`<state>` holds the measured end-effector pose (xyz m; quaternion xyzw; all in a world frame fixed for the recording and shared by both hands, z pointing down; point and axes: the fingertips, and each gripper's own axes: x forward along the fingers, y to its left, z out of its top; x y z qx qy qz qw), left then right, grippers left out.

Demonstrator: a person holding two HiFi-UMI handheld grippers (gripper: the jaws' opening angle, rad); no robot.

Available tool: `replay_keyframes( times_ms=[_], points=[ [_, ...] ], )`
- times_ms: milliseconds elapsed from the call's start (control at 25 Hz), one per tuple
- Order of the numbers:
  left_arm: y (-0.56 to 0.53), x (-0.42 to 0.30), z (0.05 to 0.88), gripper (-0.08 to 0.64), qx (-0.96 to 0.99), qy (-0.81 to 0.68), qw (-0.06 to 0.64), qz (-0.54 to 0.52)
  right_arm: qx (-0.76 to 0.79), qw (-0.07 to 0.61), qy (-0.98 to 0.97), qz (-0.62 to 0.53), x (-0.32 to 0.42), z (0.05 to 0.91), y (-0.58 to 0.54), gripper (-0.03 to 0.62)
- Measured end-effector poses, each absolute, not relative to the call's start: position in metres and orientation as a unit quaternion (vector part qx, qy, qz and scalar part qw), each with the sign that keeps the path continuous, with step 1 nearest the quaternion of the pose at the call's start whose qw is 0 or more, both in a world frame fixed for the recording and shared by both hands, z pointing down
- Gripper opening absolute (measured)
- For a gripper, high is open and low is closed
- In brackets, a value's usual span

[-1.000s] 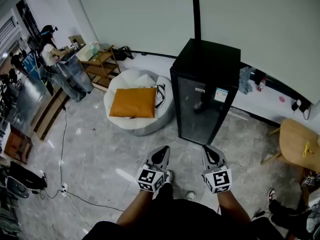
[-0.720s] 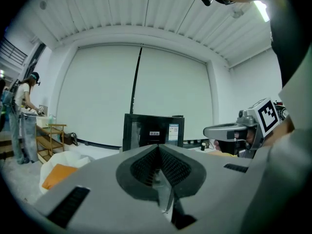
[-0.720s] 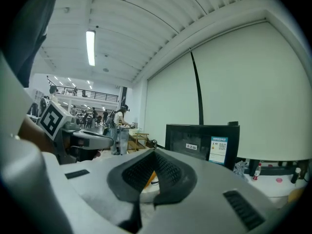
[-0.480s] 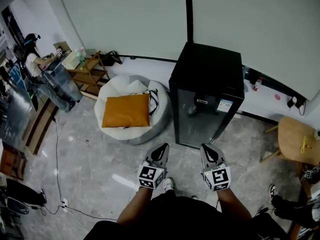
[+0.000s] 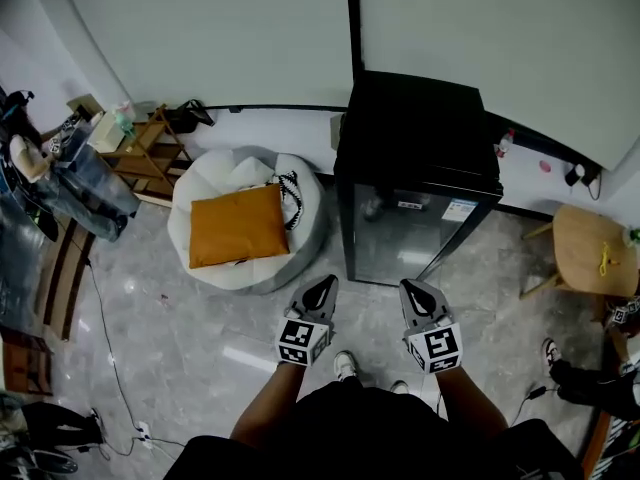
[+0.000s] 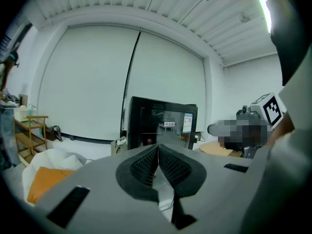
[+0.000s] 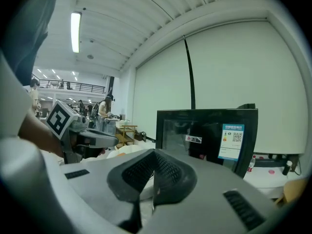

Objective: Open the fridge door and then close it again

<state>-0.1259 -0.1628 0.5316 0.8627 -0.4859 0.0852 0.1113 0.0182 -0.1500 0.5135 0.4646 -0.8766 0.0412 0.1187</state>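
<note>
Fridge (image 5: 415, 168), black with a glass door (image 5: 405, 238), stands shut against the wall, straight ahead of the person. It sits nearer the two grippers than a second ago, because the person has been walking up to it. Furthest left, just beside the fridge, lies a white beanbag (image 5: 225, 173) carrying an orange cushion (image 5: 232, 226). Next comes the left gripper (image 5: 321, 286), its jaws pressed together on nothing. To its right, the right gripper (image 5: 413, 290) is likewise closed and empty, its tip near the door's lower edge but apart from it. A round wooden table (image 5: 590, 258) stands furthest right. The approach looks nearly done, and the door is untouched, so opening lies ahead.
</note>
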Motion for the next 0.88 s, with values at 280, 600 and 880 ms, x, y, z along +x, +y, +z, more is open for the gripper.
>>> replay_keyframes(
  times_ms=[280,600,880],
  points=[
    [-0.21,-0.125,0.55,0.021,0.882,-0.447,0.107,0.106,0.486,0.117,-0.864,0.059,0.006,0.529,-0.18,0.009],
    [-0.259,-0.132,0.58,0.112,0.88,-0.439,0.13,0.13,0.495,0.126,-0.856,0.075,-0.003,0.544,-0.201,0.009],
    [-0.295,-0.13,0.596,0.193,0.887,-0.419,0.137,0.135,0.512,0.13,-0.846,0.08,-0.001,0.553,-0.212,0.009]
  ],
)
